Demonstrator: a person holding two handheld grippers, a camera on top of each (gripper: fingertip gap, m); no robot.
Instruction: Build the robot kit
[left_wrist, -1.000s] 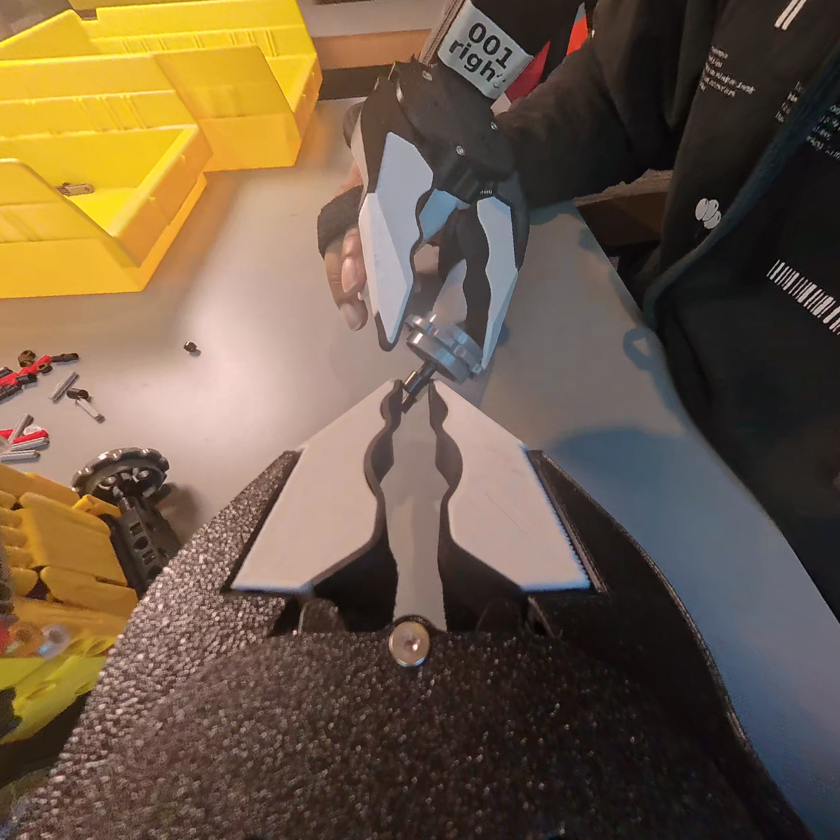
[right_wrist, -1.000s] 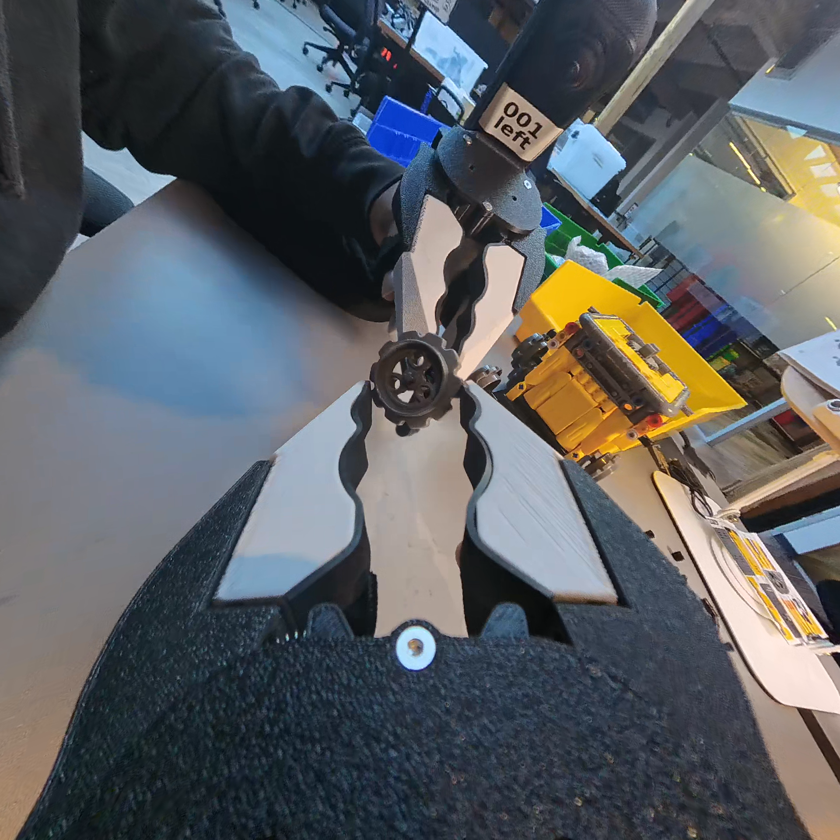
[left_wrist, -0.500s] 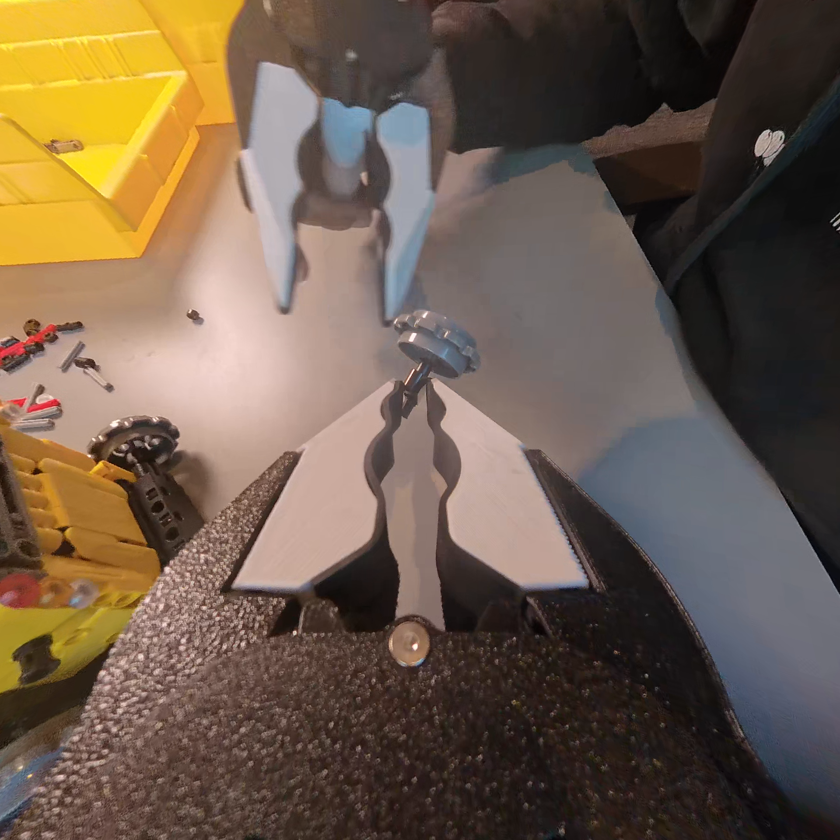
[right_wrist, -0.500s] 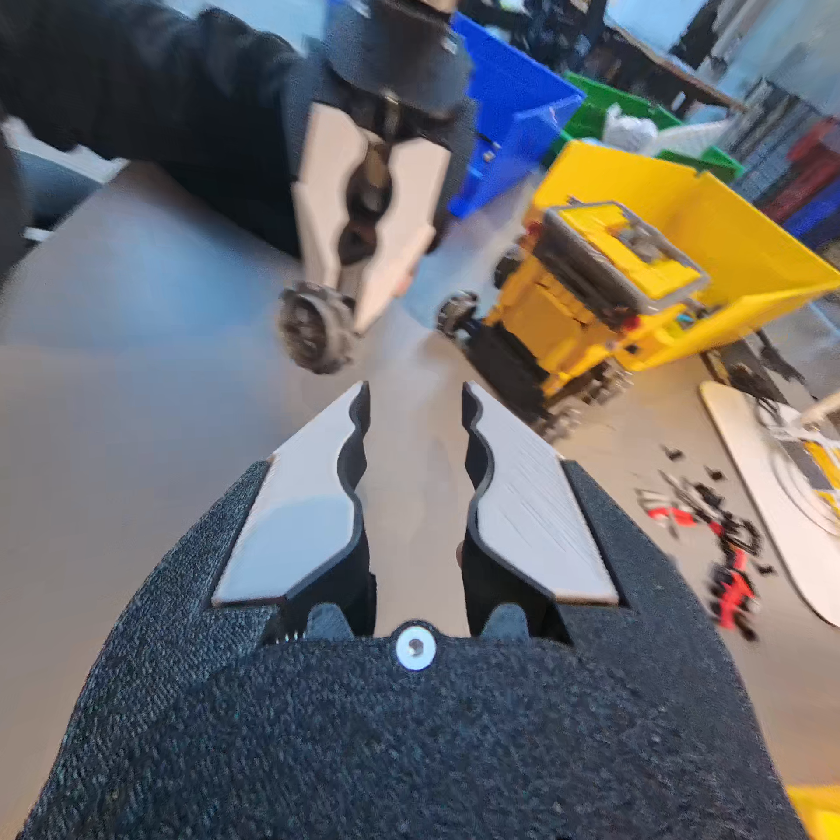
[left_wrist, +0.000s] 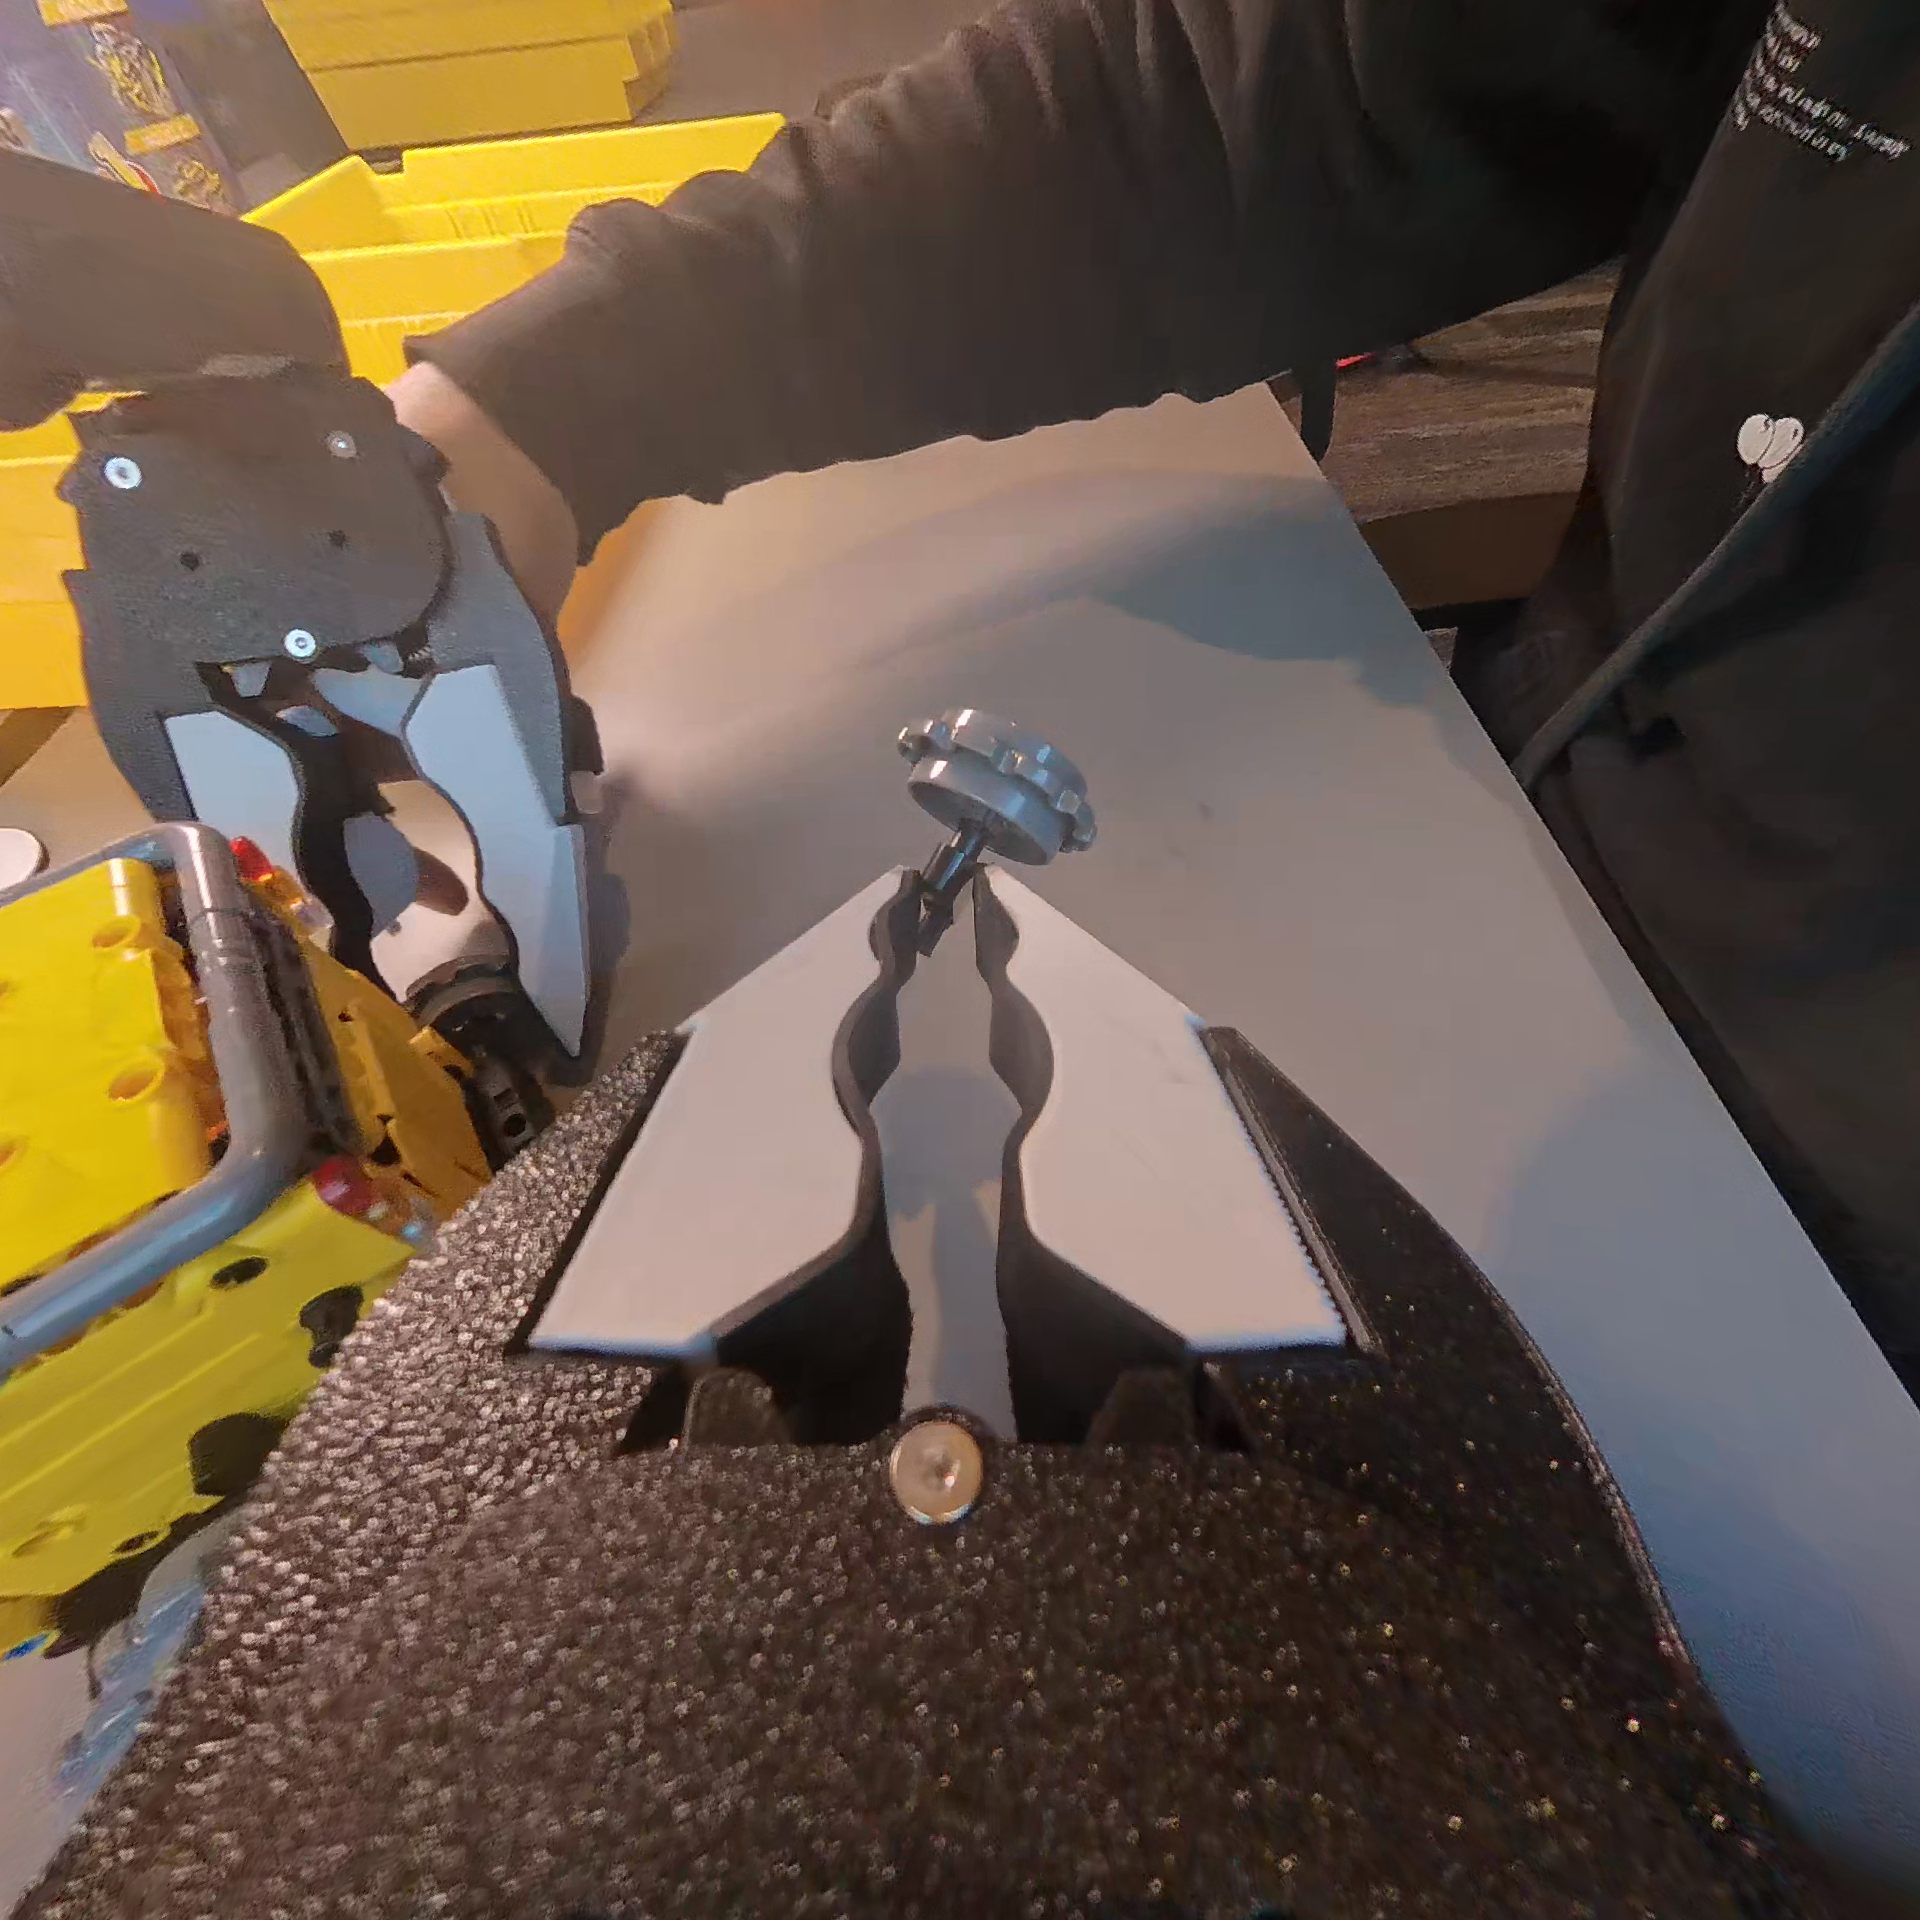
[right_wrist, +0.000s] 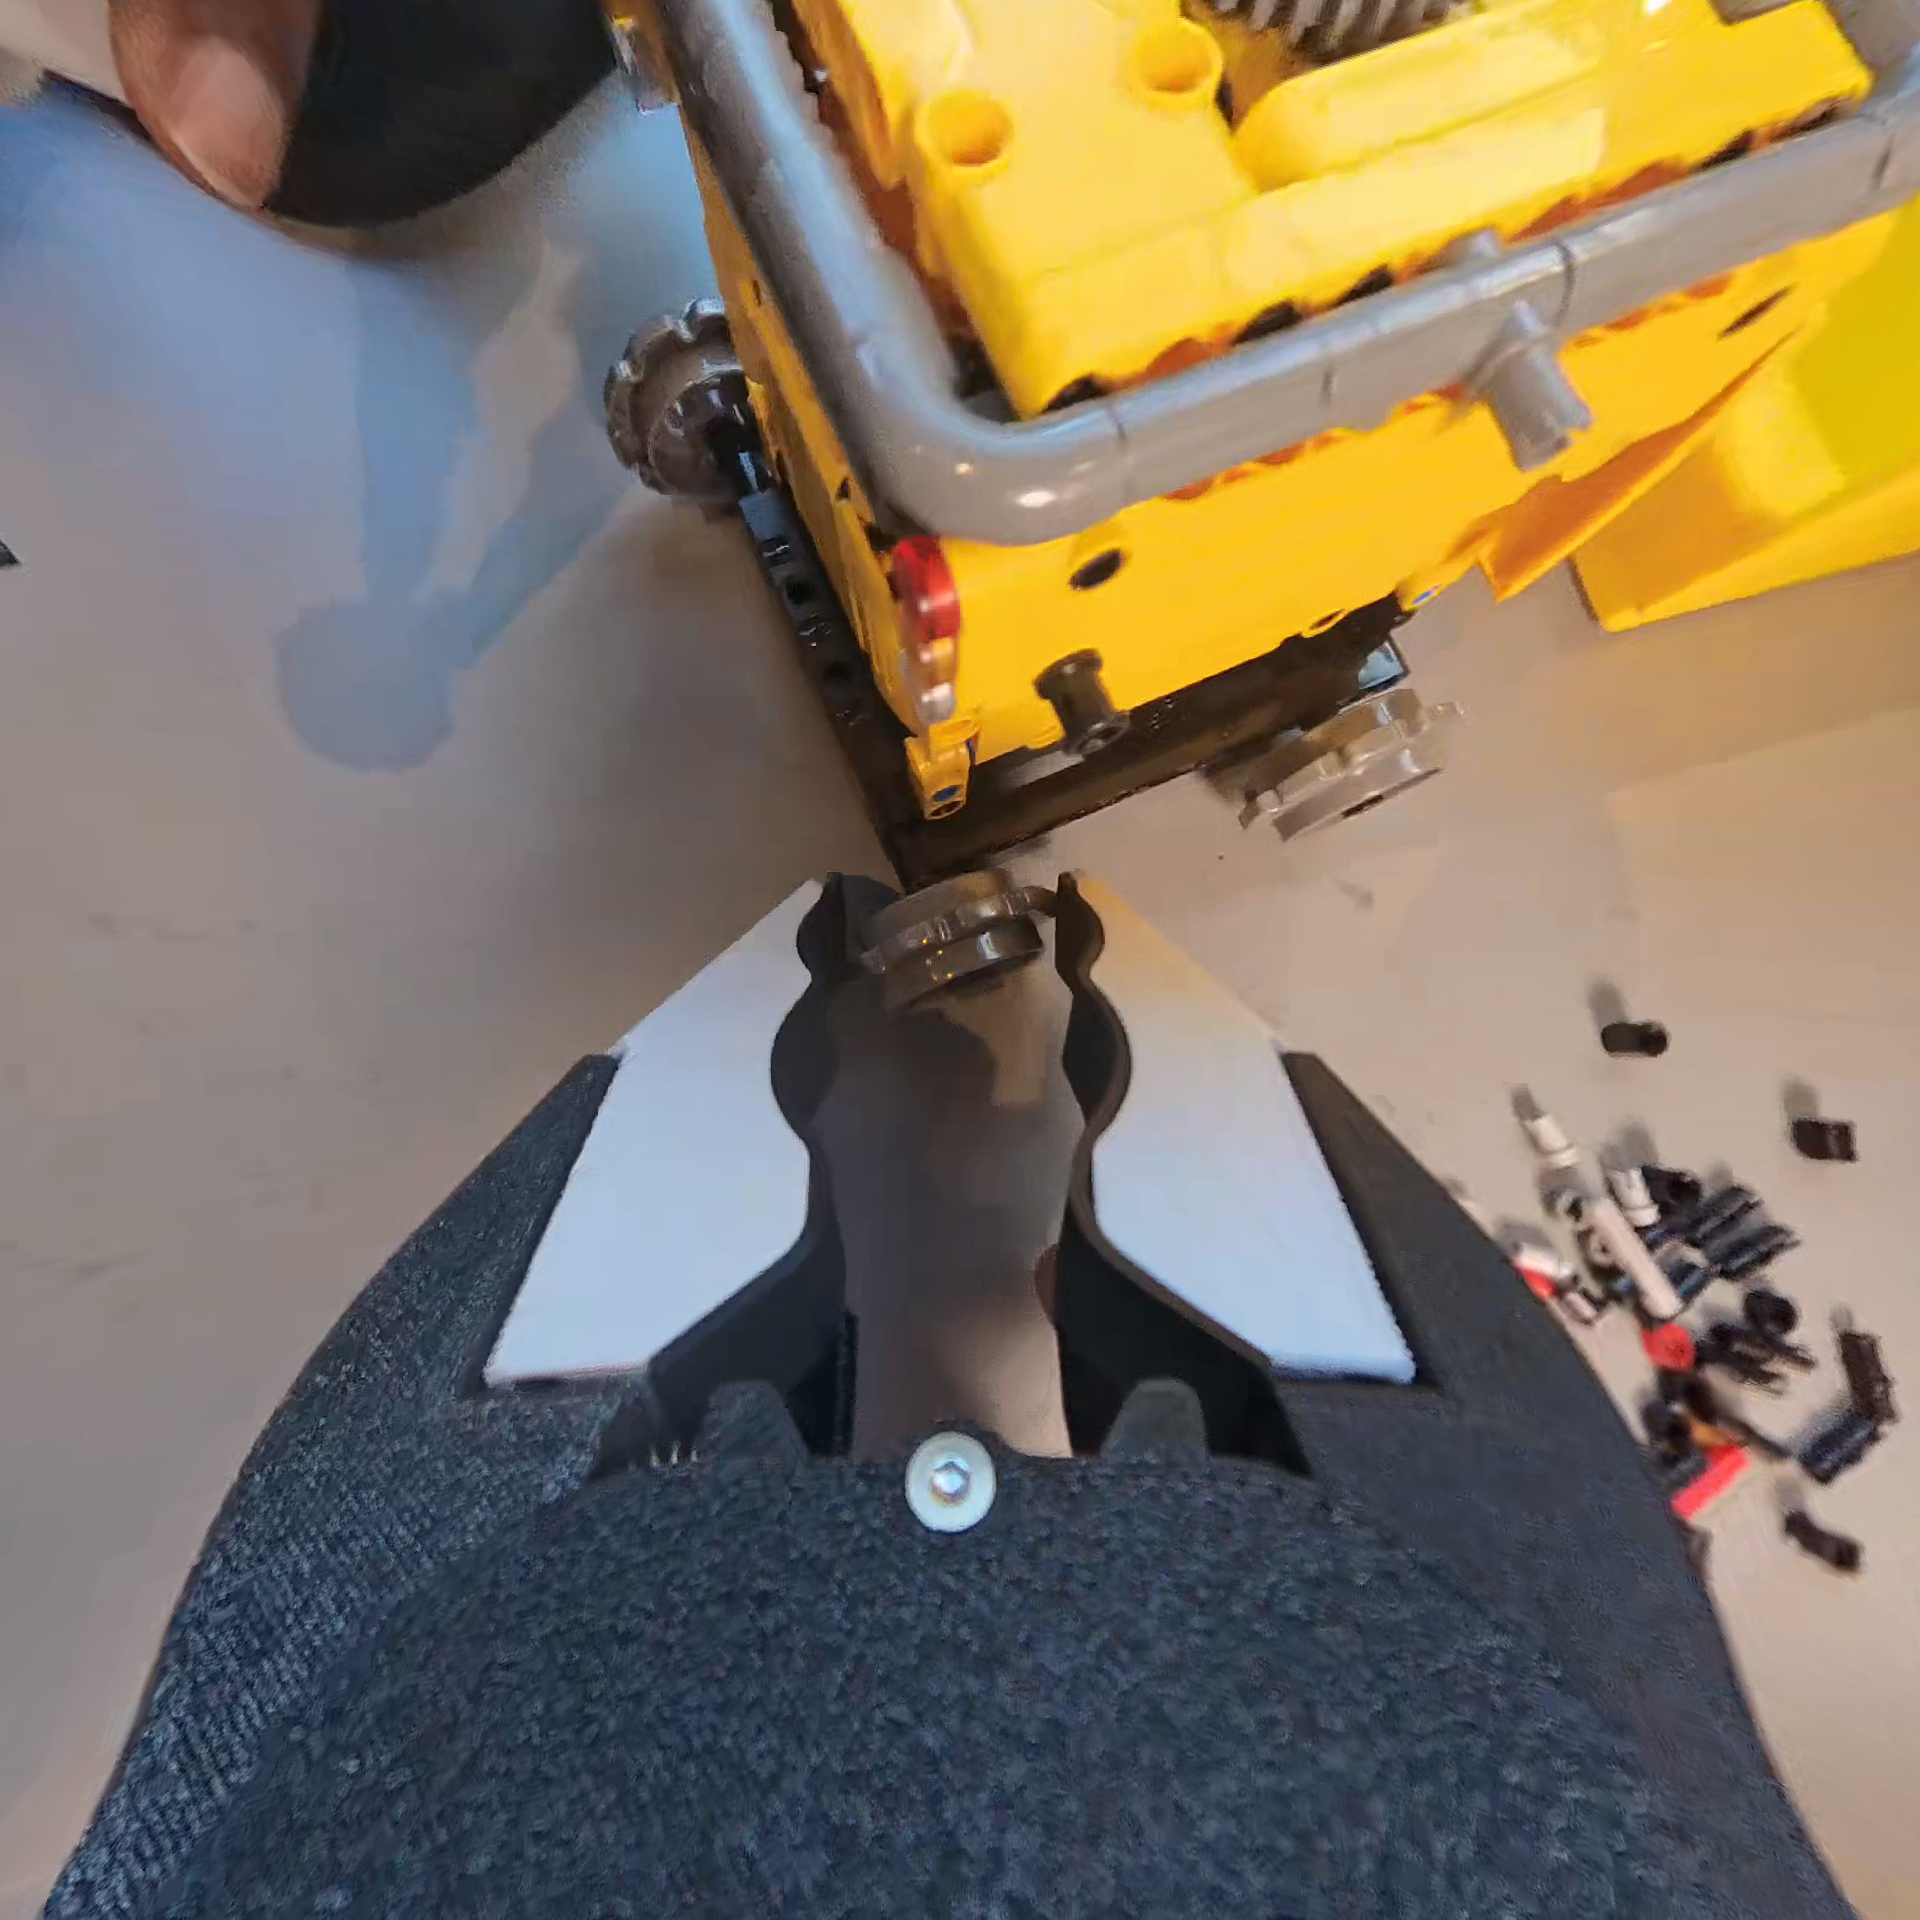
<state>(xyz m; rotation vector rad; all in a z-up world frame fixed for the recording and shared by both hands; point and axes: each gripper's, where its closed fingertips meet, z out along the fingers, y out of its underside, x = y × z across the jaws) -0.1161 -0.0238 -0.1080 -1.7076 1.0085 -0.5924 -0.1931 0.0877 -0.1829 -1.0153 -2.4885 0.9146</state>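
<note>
Right gripper (right_wrist: 951, 914) moved to yellow vehicle (right_wrist: 1299, 343) — jaws apart around its wheel (right_wrist: 951, 940) | left gripper (left_wrist: 940, 899) pinching gear's pin (left_wrist: 951, 868)

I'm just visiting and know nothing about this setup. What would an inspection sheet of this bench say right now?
Surface: grey table, matte, with shadows across it.
Job's things: yellow brick-built vehicle with a grey rail; a grey toothed wheel on a black pin; another grey toothed wheel.
Clutter: small black, red and grey pins and connectors scattered on the table.
Grippers: left gripper shut on the wheel's black pin; right gripper has the other wheel between its fingertips, beside the vehicle's corner.
Cables: nothing seen.
Surroundings: yellow trays; a person's dark sleeve.
</note>
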